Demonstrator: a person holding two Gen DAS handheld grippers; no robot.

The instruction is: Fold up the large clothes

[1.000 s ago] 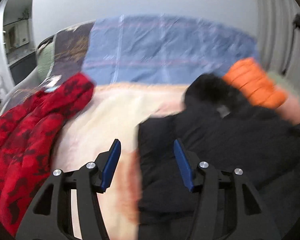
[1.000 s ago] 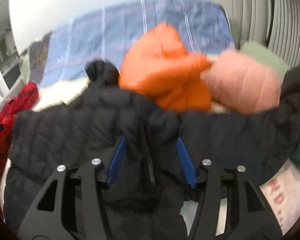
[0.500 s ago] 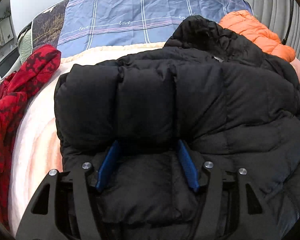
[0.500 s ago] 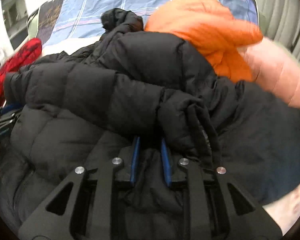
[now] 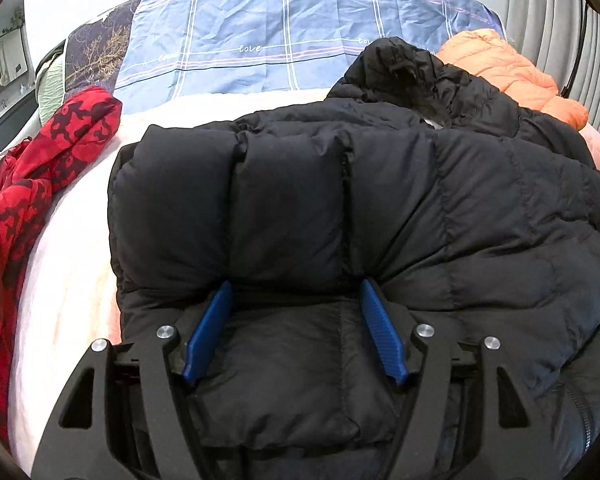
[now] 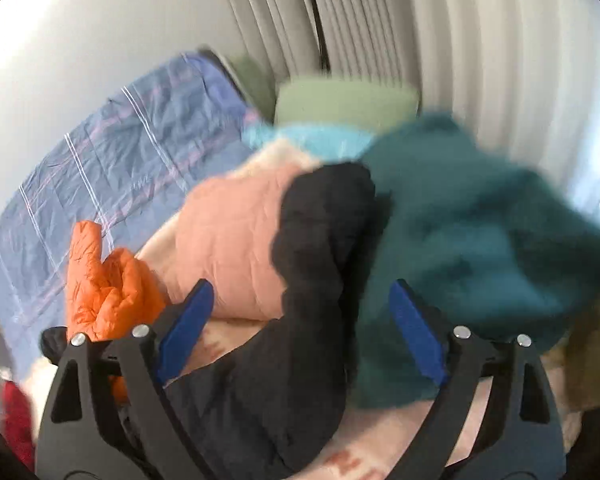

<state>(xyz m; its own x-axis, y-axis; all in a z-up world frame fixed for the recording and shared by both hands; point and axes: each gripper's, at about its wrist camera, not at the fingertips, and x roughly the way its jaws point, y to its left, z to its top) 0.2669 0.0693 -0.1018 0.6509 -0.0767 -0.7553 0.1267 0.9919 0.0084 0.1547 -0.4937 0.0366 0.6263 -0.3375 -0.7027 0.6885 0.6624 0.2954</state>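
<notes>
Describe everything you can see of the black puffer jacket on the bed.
The black puffer jacket is a quilted, slightly shiny padded garment lying on the pale blanket. One padded panel is folded over its body, making a thick roll across the front. Its hood or collar sits rumpled at the far end, against the orange jacket. A zipper shows at the lower right edge. The left tool straddles the fold, its jaws opening, blue pads beside the fabric. In the right wrist view a black part lies between that tool's opening jaws.

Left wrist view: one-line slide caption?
Left gripper opening around a fold of the black puffer jacket on the bed.
</notes>
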